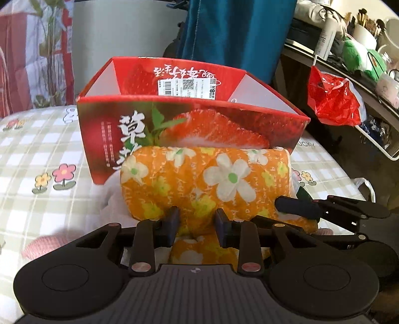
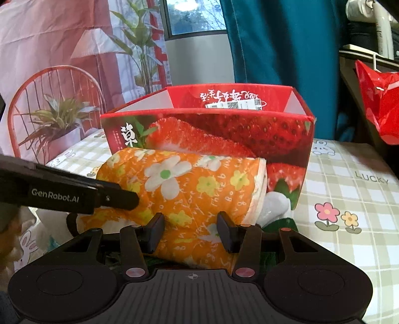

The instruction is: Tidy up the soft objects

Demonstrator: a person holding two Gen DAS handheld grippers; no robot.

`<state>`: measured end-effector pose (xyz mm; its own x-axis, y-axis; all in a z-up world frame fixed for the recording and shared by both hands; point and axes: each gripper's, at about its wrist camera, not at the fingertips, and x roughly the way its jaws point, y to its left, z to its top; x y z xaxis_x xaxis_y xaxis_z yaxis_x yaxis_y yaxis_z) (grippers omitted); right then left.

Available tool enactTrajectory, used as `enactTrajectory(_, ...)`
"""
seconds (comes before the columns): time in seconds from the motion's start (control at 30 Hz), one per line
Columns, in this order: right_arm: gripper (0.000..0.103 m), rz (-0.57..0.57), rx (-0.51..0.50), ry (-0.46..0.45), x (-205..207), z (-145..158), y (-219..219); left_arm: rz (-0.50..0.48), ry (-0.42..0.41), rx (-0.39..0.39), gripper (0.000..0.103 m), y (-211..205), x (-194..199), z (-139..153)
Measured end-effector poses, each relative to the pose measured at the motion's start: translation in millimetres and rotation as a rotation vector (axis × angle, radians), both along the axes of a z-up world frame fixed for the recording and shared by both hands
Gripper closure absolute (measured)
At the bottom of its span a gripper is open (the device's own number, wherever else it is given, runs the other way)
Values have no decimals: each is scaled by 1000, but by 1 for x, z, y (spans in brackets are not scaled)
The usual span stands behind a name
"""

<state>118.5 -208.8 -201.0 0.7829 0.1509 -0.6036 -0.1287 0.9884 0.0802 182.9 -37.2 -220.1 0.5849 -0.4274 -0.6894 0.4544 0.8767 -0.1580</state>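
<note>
A checked bedsheet (image 2: pixel 349 174) meets teal curtain (image 2: pixel 286 42) and window (image 2: pixel 194 17).

The red strawberry box (image 1: pixel 189 129) carries large white Chinese characters on its front, "草" topmost, with small columns of print beside them too fine to read. On its inner back wall, white script runs upside down above a white barcode sticker (image 1: pixel 187 86) showing a QR code and a bold "8". "LUCKY" sits on the checked bedsheet (image 2: pixel 371 177). The left gripper (image 2: pixel 82 197) reads "GenRobot.AI". The orange floral cloth roll (image 2: pixel 189 189) bears scattered white lettering, mostly illegible.
</note>
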Motion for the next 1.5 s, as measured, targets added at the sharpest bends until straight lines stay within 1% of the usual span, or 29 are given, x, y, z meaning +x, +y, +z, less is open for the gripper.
enactTrajectory(0.2, 59, -3, 14, 1, -2, 0, -3, 7, 11, -21, 70, 5, 0, -4)
enactTrajectory(0.3, 60, -19, 40, -10, -5, 4, -6, 8, 17, -32, 70, 7, 1, -3)
enactTrajectory(0.43, 60, -65, 56, -43, -9, 10, -14, 13, 18, -38, 70, 8, 0, -4)
enactTrajectory(0.57, 59, -140, 49, -73, -12, 15, -24, 12, 19, -39, 70, 8, 0, -4)
enactTrajectory(0.73, 59, -193, 95, -33, -11, 7, -39, 13, 18, -40, 70, 8, 1, -4)
enactTrajectory(0.97, 59, -159, 114, -17, -10, 3, -36, 16, 16, -37, 70, 7, 2, -5)
enactTrajectory(1.23, 59, -156, 120, 6, -1, 1, -34, 20, 14, -33, 70, 6, 1, -6)
enactTrajectory(1.3, 61, -155, 128, 9, 0, 3, -33, 22, 18, -38, 70, 7, 2, -6)
enactTrajectory(1.37, 71, -150, 126, -1, -3, 7, -32, 26, 21, -40, 70, 7, 3, -7)
enactTrajectory(1.5, 80, -126, 99, -43, -9, 19, -27, 28, 20, -40, 70, 6, 3, -8)
